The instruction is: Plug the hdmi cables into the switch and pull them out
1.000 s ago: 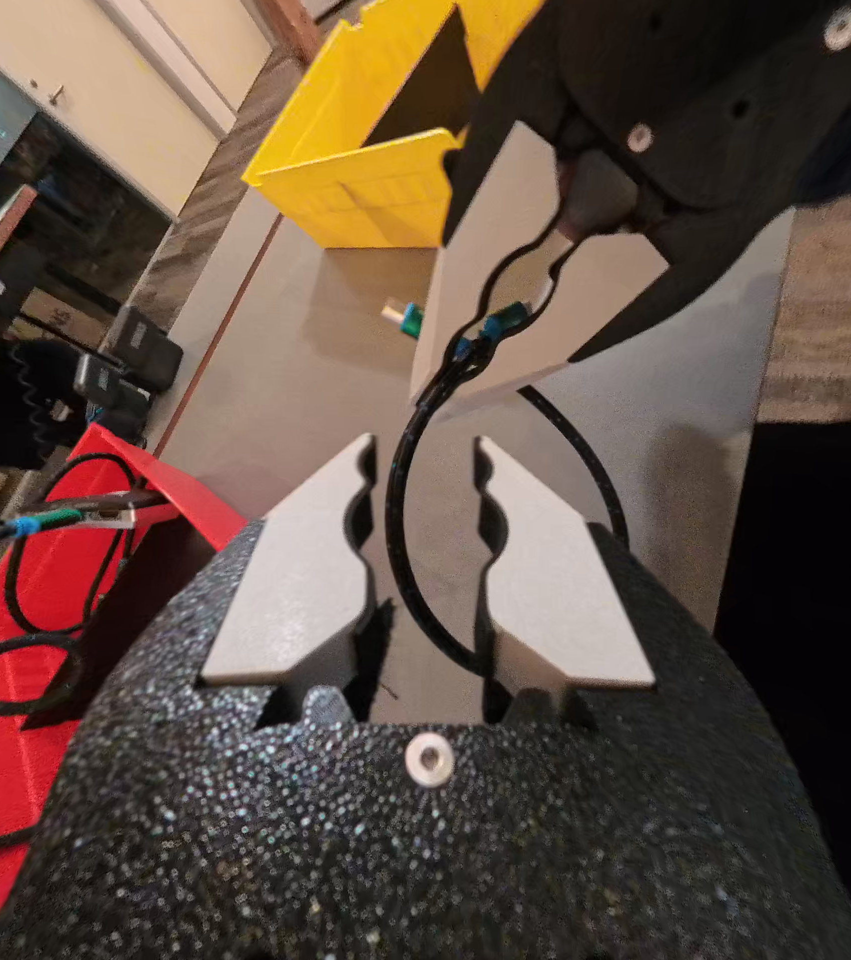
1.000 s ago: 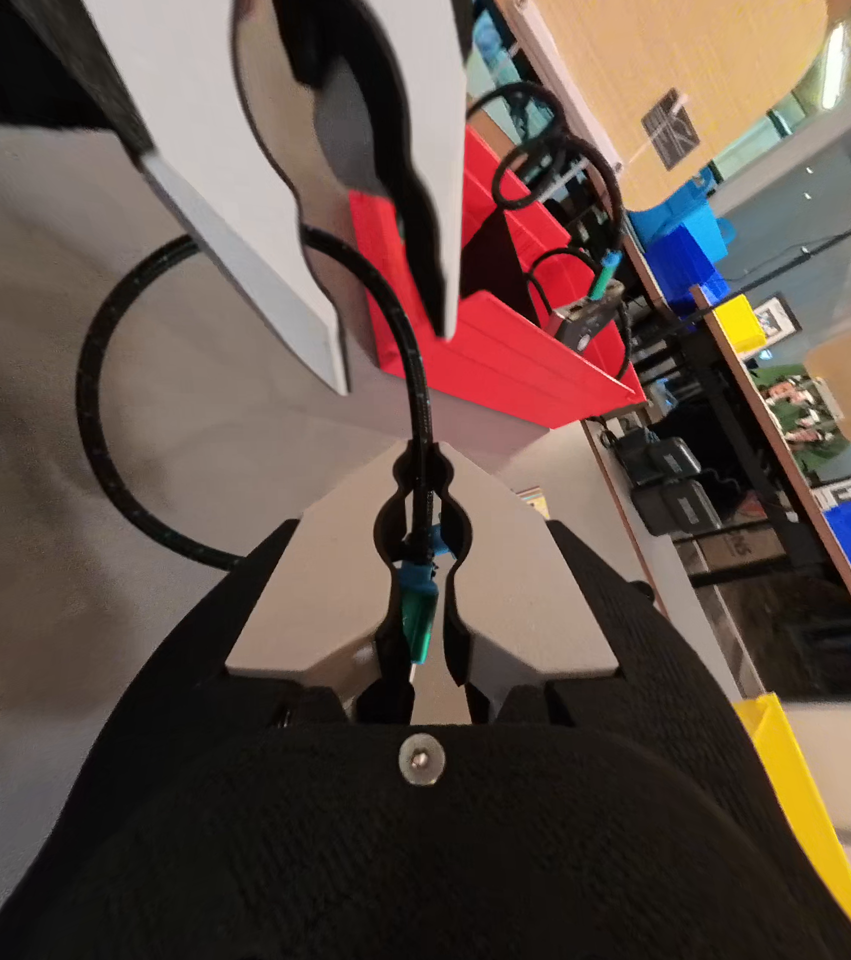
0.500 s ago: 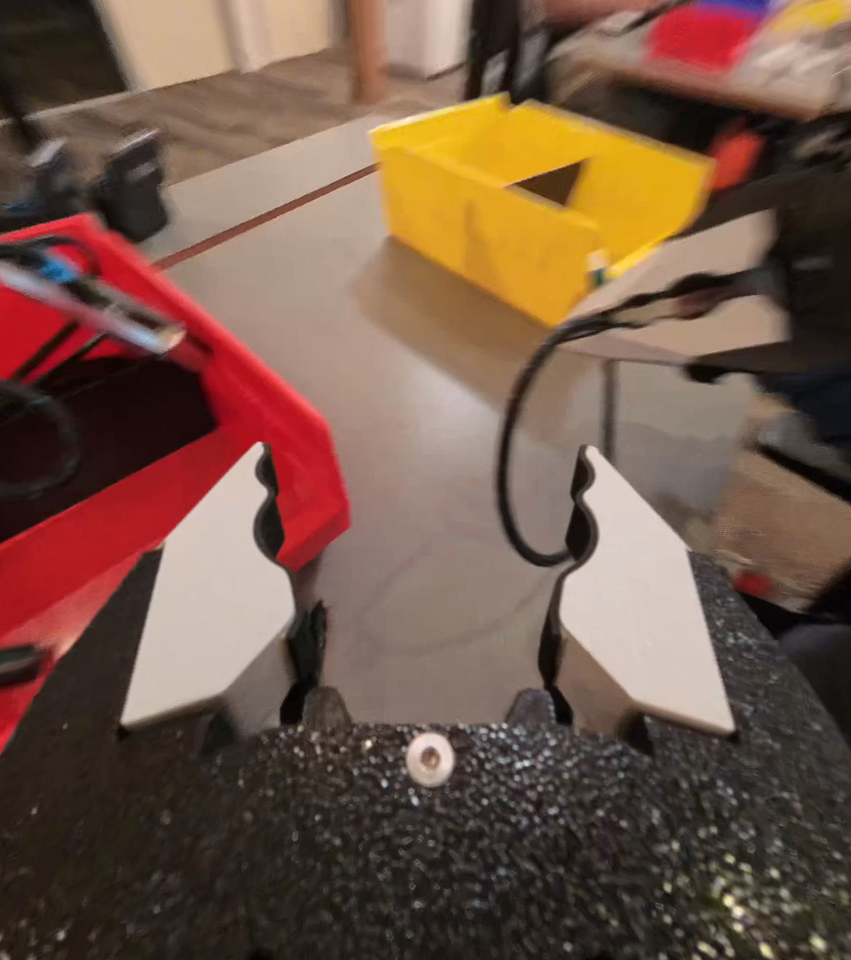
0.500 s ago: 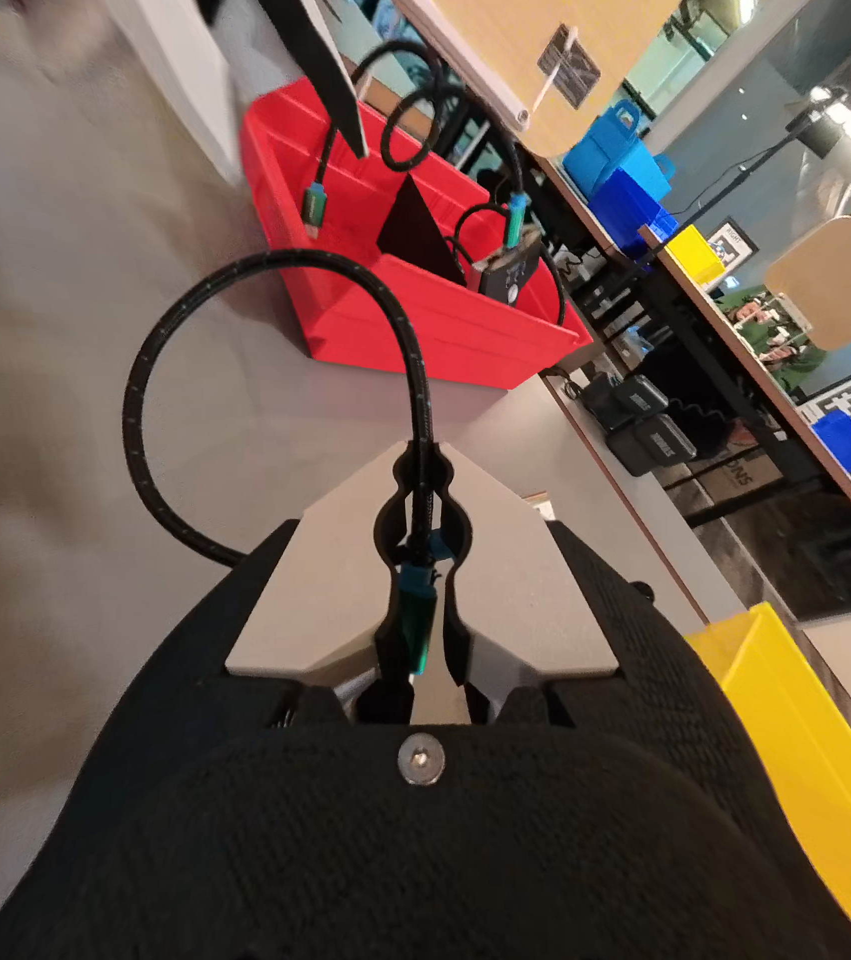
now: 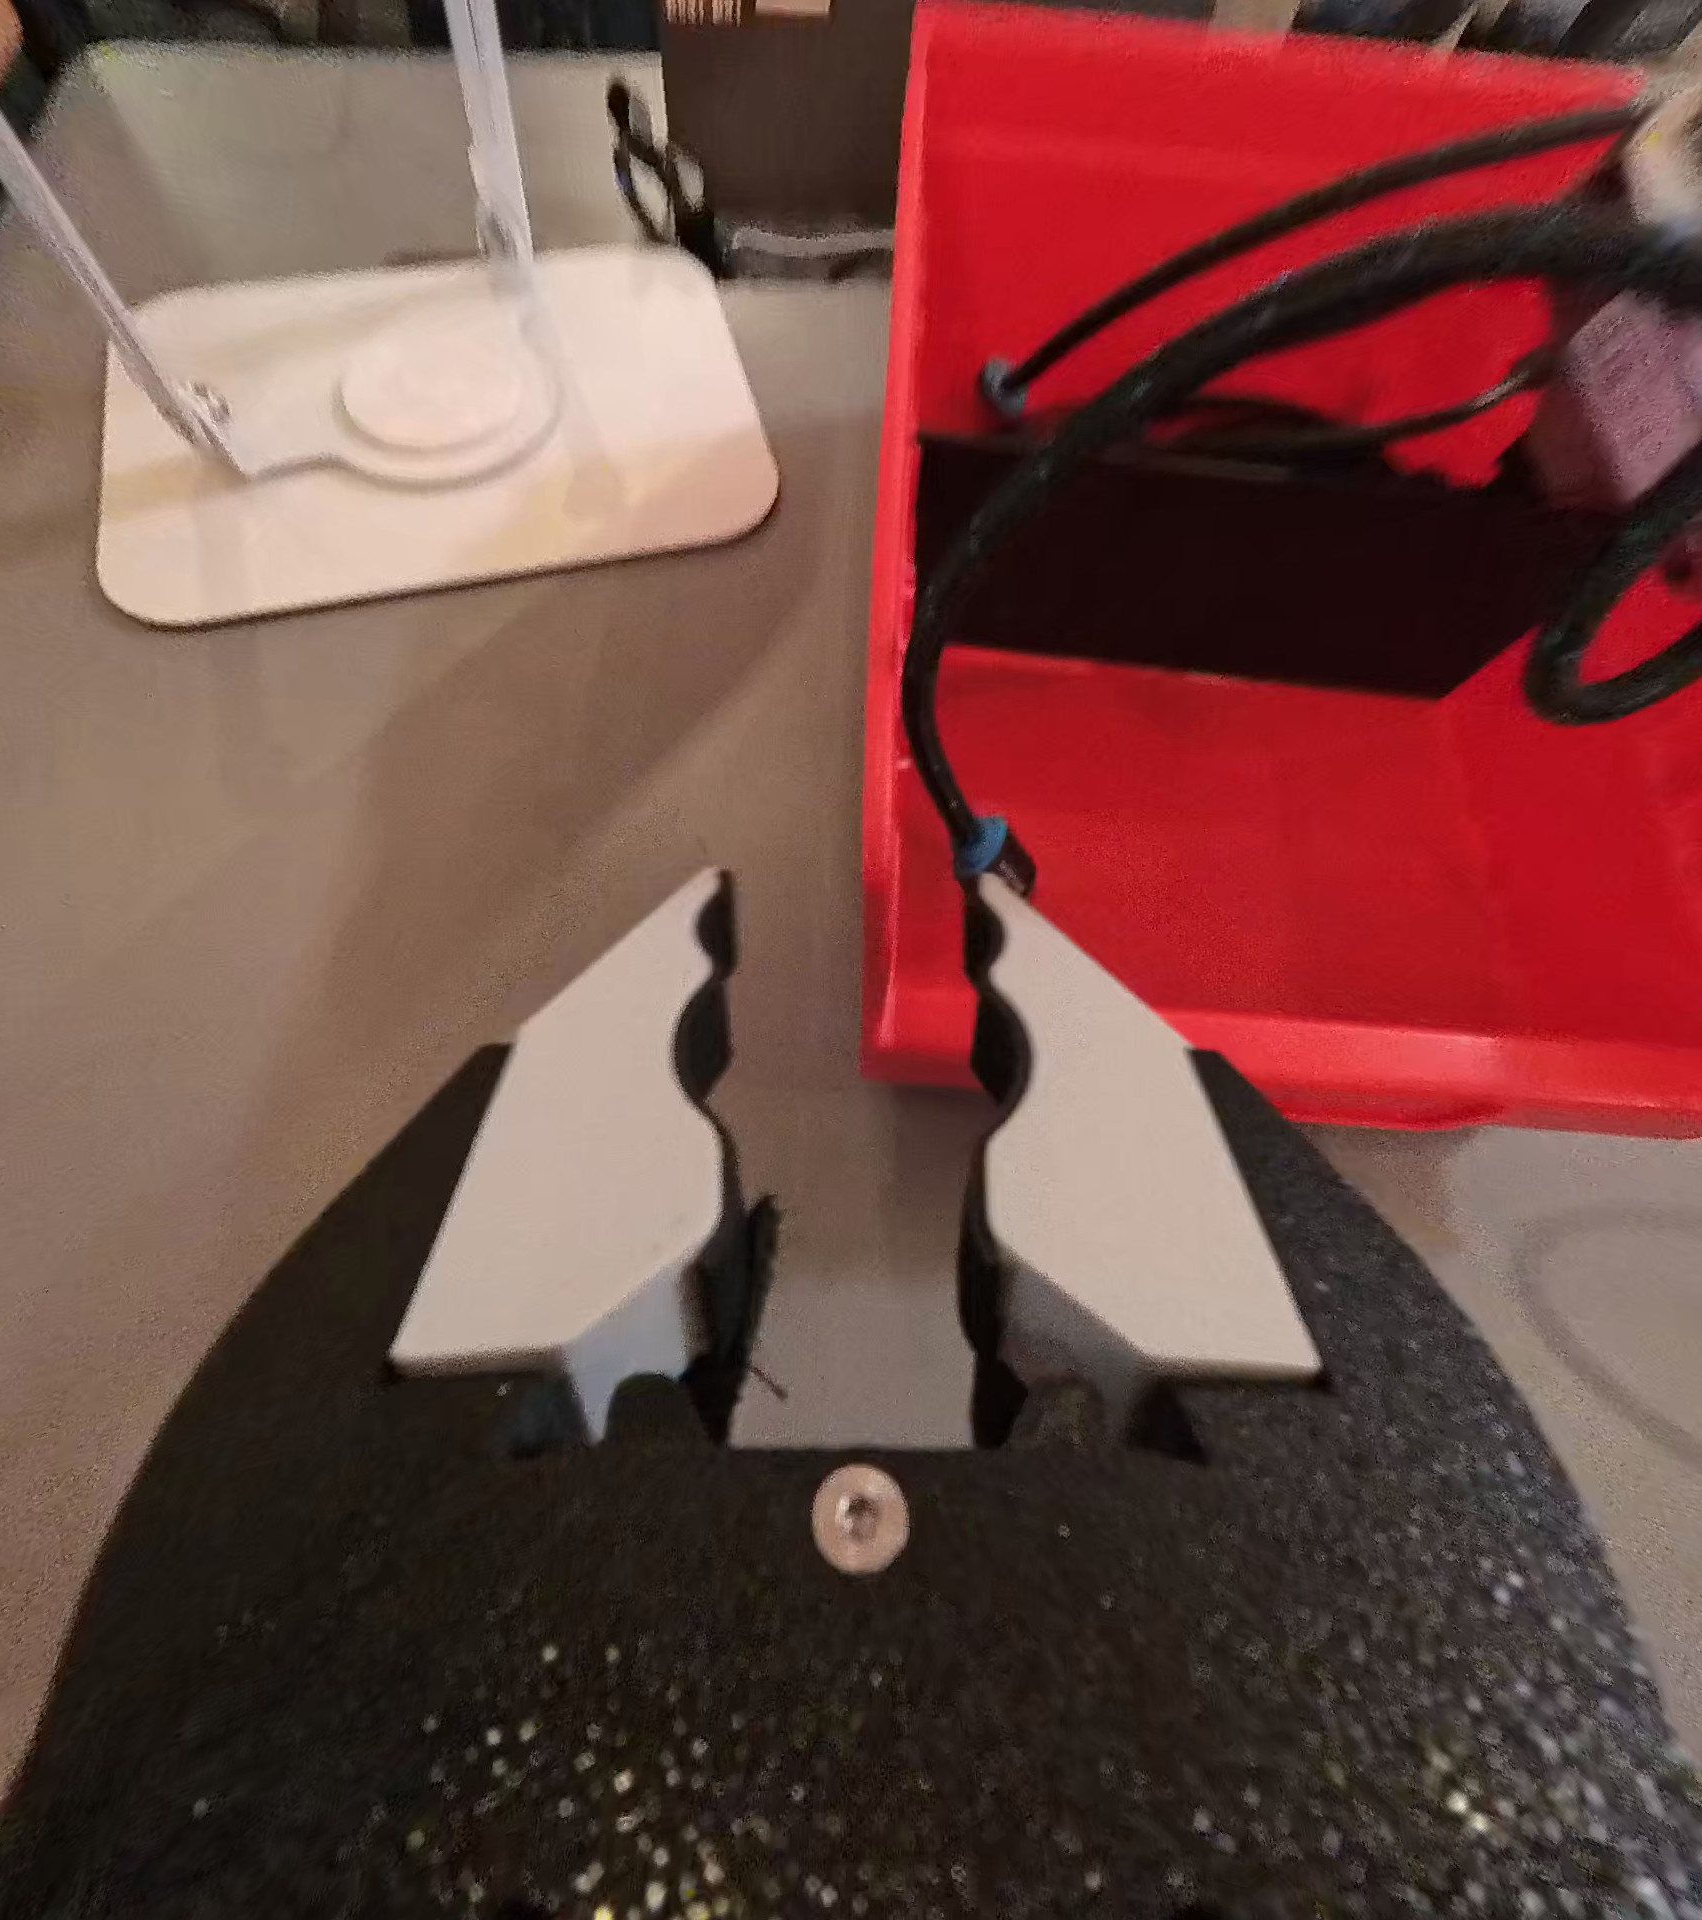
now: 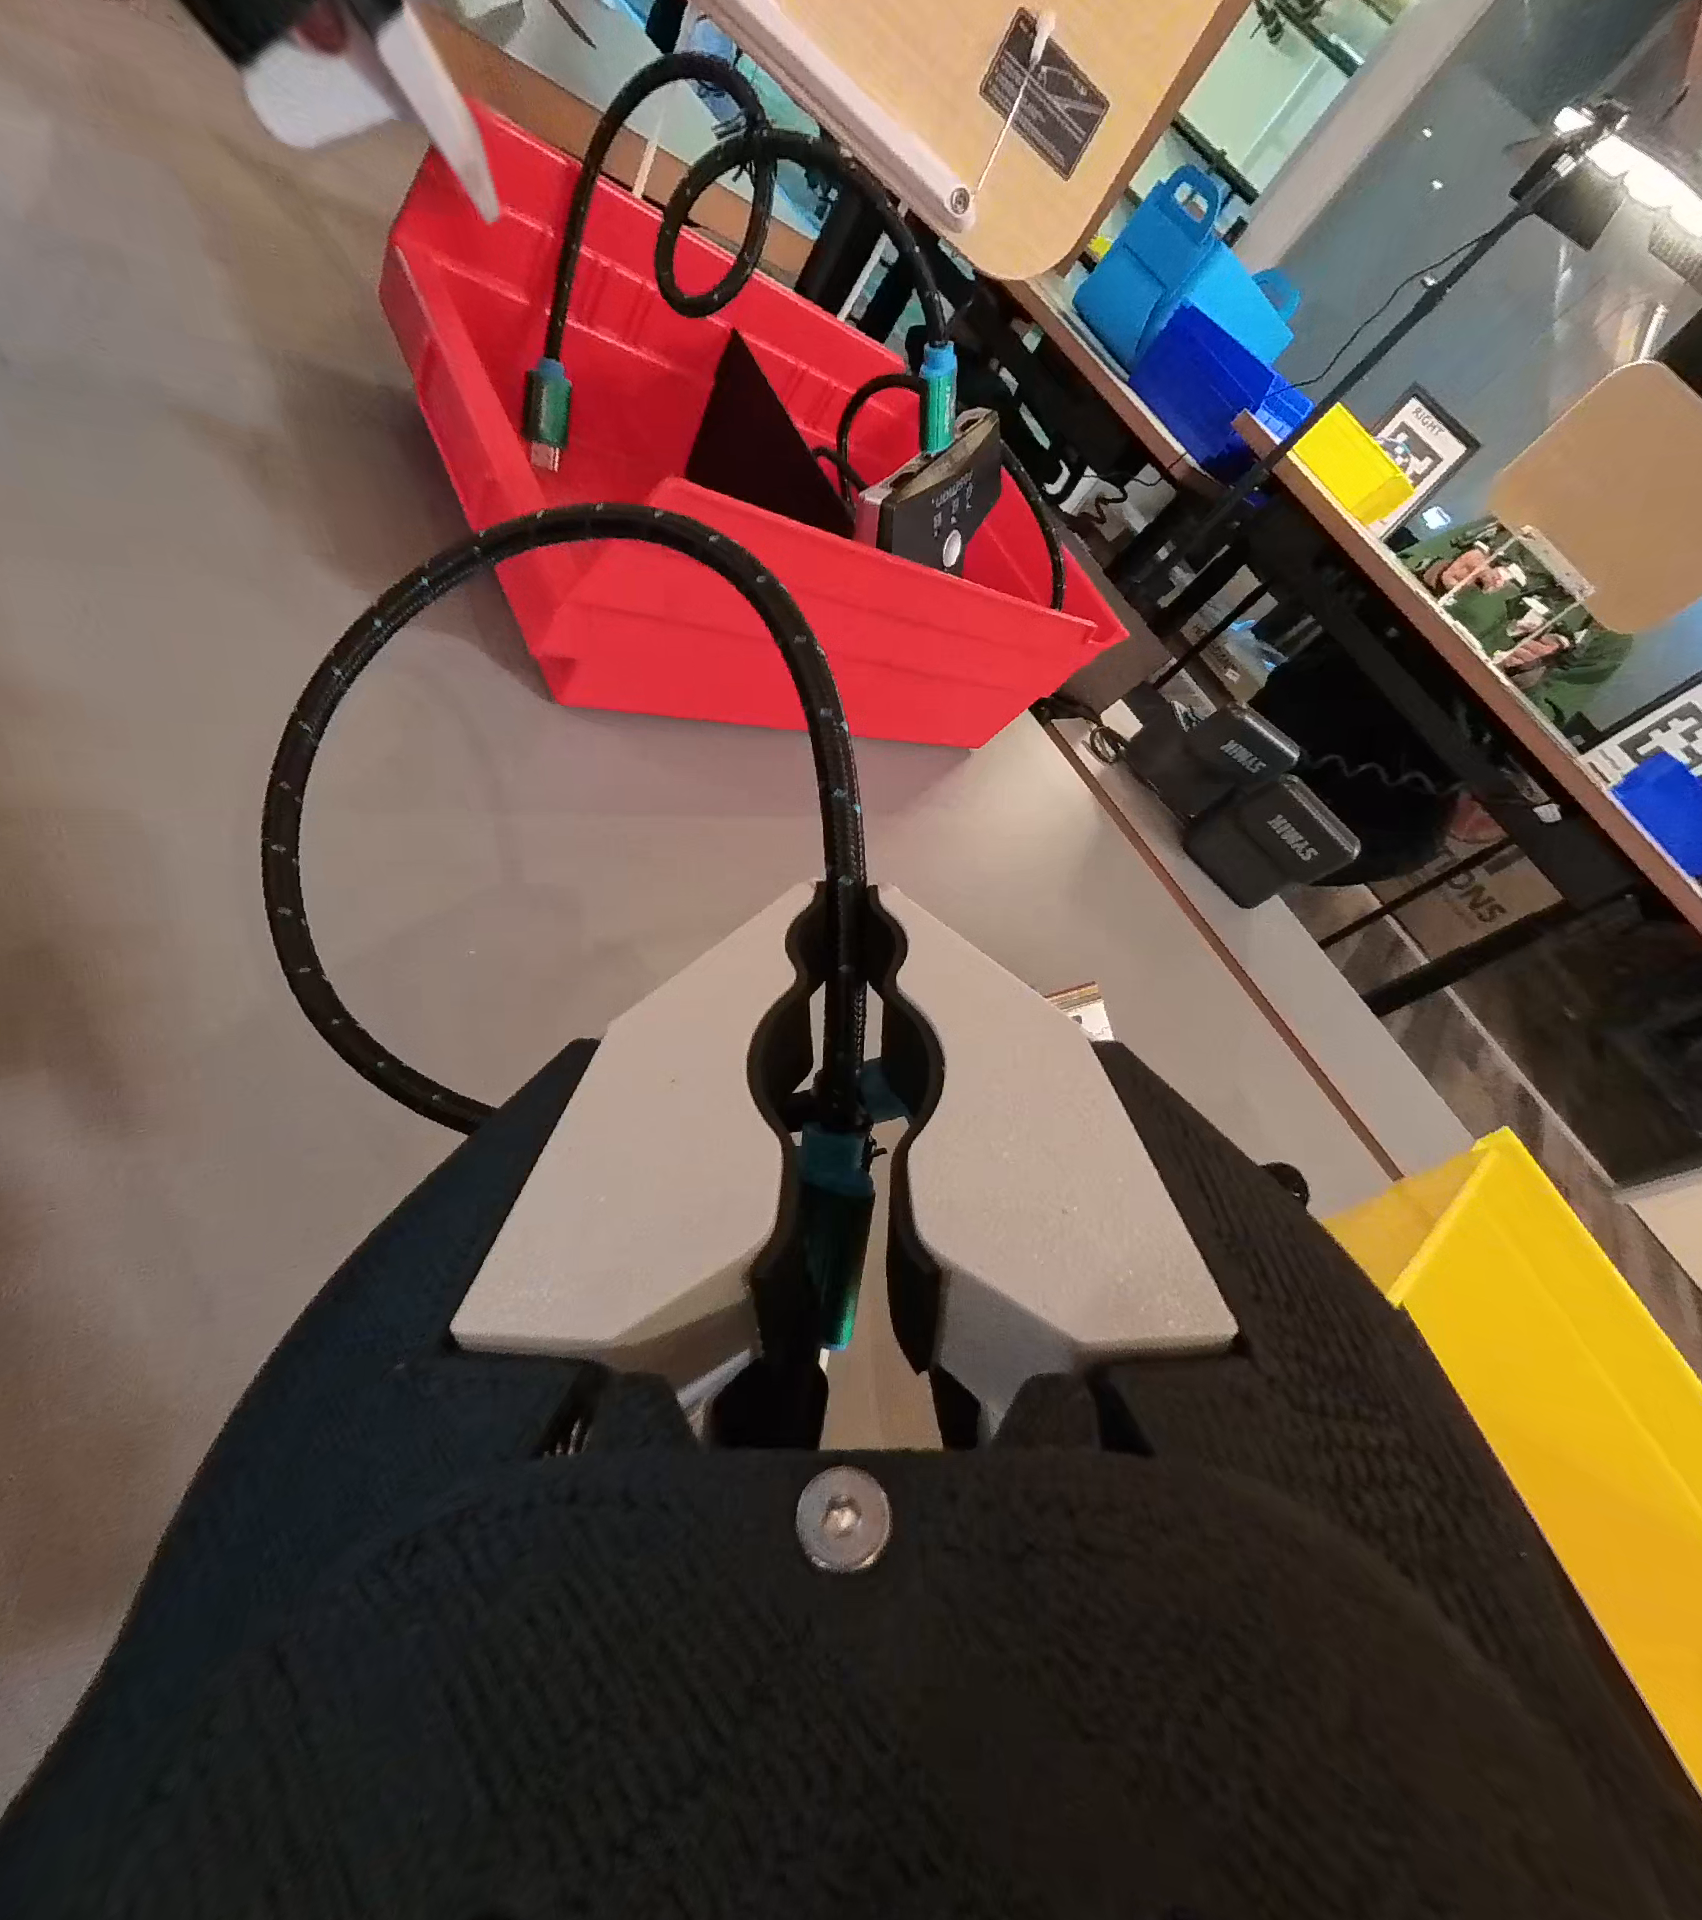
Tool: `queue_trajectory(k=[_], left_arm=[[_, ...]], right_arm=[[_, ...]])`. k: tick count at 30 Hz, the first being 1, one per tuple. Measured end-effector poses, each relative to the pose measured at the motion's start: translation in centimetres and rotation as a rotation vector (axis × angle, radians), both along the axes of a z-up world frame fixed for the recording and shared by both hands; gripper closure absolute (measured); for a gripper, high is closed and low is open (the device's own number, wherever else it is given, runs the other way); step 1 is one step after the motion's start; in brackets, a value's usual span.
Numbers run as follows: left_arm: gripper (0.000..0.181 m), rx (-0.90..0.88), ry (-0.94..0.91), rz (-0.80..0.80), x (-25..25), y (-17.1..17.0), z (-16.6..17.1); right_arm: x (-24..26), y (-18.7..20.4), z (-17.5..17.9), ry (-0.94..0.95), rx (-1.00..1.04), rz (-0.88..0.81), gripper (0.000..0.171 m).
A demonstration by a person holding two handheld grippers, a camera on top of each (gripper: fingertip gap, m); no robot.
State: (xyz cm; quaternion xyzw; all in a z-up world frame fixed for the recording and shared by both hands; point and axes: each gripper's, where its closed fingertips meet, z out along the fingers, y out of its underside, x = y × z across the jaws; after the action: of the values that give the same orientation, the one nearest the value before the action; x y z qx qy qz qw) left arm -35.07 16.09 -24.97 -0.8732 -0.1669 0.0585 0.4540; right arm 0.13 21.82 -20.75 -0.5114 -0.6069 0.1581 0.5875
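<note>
A: Right gripper (image 6: 845, 914)?
B: Clamped on a black braided HDMI cable (image 6: 556, 540); its teal plug (image 6: 834, 1236) sits between the fingers, and the cable arcs out over bare grey table (image 6: 99, 727).
A: Left gripper (image 5: 849, 904)?
B: Fingers apart, holding nothing, tips just beside the near corner of the red bin (image 5: 1346, 935). Open table lies to its left, up to a white stand base (image 5: 431, 436).
A: The switch (image 6: 930, 499)?
B: Inside the red bin, one cable plugged in, another plug (image 6: 548, 410) hanging loose. A yellow bin (image 6: 1595, 1382) sits at the table's right edge.
</note>
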Motion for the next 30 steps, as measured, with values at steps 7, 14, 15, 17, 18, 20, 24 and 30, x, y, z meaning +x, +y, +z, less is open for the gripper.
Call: queue_trajectory(k=[7, 14, 15, 17, 18, 20, 24, 30], left_arm=[[0.177, -0.016, 0.036, 0.015, 0.4, 0.2, -0.9], [0.179, -0.009, 0.100, 0.033, 1.7, -3.3, -0.7], [0.179, -0.010, 0.104, 0.040, 1.5, -4.0, -0.6], [0.179, -0.003, 0.096, 0.062, 0.8, -5.6, -0.6], [0.178, 0.004, 0.084, 0.076, 0.4, -6.4, -0.6], [0.177, -0.005, 0.078, 0.104, -0.1, -7.9, -0.6], [0.098, 0.101, 0.221, 0.146, 1.6, -9.3, 3.5], [0.097, 0.278, 0.214, -0.258, 17.1, -4.7, 9.0]], right_arm=[[0.3, 0.3, -0.1, 0.004, -0.017, -0.009, 0.168], [0.7, 0.8, -0.2, 0.010, -0.027, -0.026, 0.167], [0.7, 0.8, -0.2, 0.011, -0.030, -0.026, 0.167], [0.6, 0.9, -0.3, 0.014, -0.037, -0.025, 0.167], [0.6, 0.9, -0.4, 0.017, -0.041, -0.024, 0.167], [0.4, 0.9, -0.4, 0.023, -0.050, -0.026, 0.167], [0.0, 1.1, -0.8, 0.014, -0.060, -0.063, 0.167], [0.2, 1.9, -1.5, -0.017, -0.144, -0.176, 0.167]])
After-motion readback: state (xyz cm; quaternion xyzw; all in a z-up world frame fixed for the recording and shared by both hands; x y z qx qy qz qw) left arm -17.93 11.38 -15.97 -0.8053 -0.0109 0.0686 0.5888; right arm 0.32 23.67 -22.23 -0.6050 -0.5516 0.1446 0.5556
